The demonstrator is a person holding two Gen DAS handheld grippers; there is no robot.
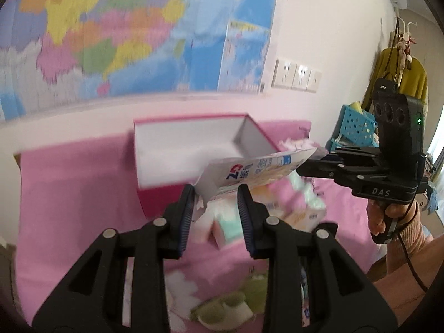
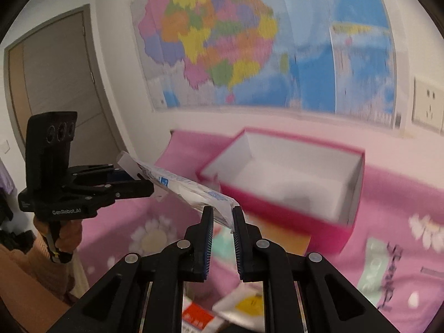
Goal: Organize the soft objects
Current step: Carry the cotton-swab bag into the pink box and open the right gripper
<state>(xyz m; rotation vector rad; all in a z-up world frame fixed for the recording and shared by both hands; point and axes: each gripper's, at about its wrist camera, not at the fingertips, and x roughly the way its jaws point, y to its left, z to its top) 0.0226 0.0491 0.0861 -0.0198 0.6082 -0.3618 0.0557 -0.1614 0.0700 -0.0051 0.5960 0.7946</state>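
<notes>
1. While both grippers hang above the pink floral cloth, a soft printed tissue pack stretches between them in the air.
2. Left gripper: jaws narrow, pinching one end of the pack.
3. Right gripper: jaws nearly together, clamped on the pack's other end.
4. Just behind the pack stands an open pink box with a white inside, resting on the cloth.
5. Beneath the pack lie further pastel tissue packs, heaped together on the cloth.
6. A hand in a peach sleeve grips the right gripper's handle.
7. A coloured map hangs on the wall behind; motion blur softens it.
</notes>
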